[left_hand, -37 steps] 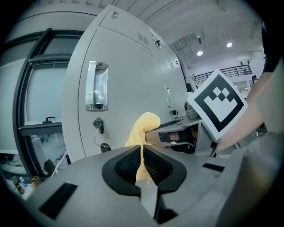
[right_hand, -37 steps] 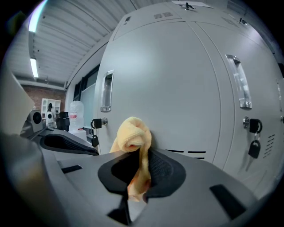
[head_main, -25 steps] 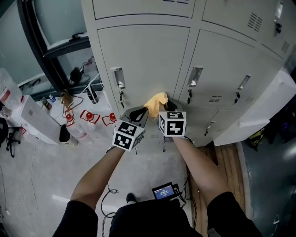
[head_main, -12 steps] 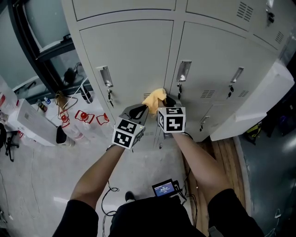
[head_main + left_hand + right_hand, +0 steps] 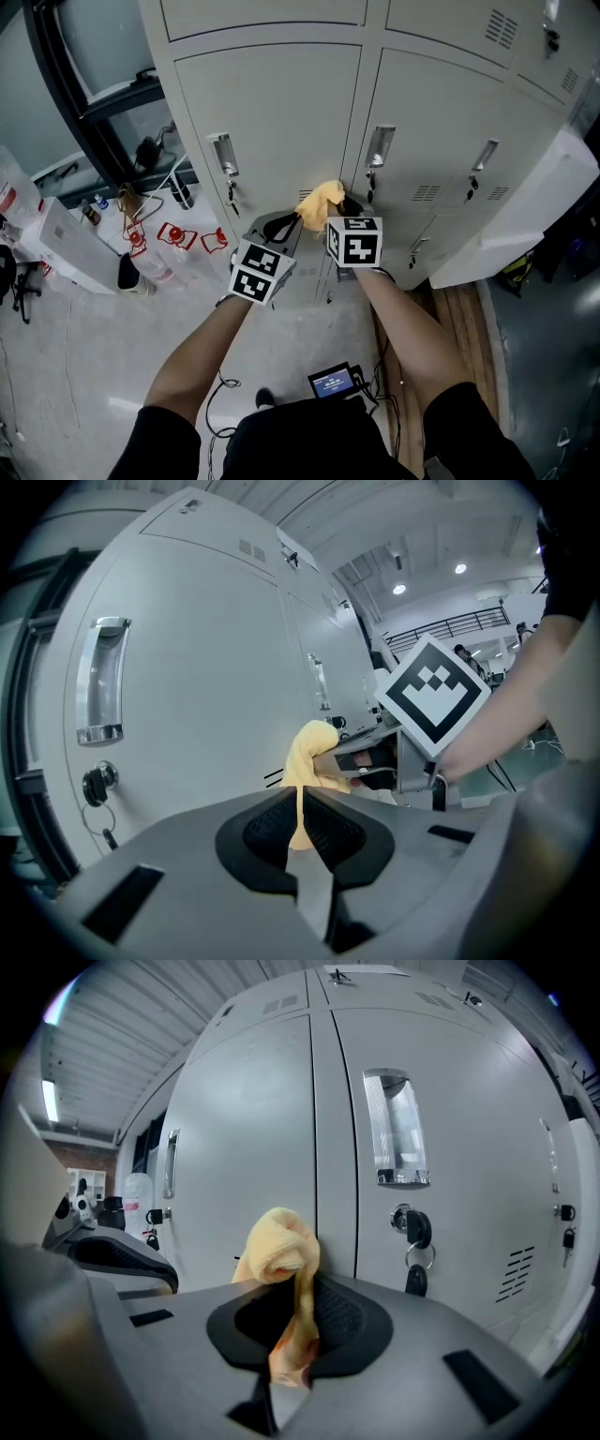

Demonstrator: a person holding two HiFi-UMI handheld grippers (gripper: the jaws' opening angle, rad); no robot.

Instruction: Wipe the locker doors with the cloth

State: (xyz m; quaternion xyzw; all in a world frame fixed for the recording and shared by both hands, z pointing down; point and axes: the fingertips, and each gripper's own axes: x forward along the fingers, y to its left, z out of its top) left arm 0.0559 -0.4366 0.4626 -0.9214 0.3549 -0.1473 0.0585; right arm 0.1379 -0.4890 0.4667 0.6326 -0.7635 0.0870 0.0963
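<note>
A yellow cloth (image 5: pixel 320 200) is bunched up against the seam between two grey locker doors, left (image 5: pixel 272 103) and right (image 5: pixel 441 122). My right gripper (image 5: pixel 339 208) is shut on the cloth (image 5: pixel 277 1241), whose ball bulges above the jaws while a tail hangs between the pads. My left gripper (image 5: pixel 284 225) sits close beside it on the left, jaws nearly together, and a thin strip of cloth (image 5: pixel 309 752) shows between its pads. In the left gripper view the right gripper (image 5: pixel 366 757) is right behind the cloth.
Chrome handles (image 5: pixel 222 153) (image 5: pixel 379 146) with keys (image 5: pixel 412 1227) hanging from the locks sit on the doors. An open white door (image 5: pixel 525 225) juts out at right. Bottles, red items and a white box (image 5: pixel 66 244) lie on the floor at left, a small screen device (image 5: pixel 333 382) below.
Both grippers keep the same pose on the cloth at the door seam. Only the head view has shifted slightly, so the lockers slide a little in the picture.
</note>
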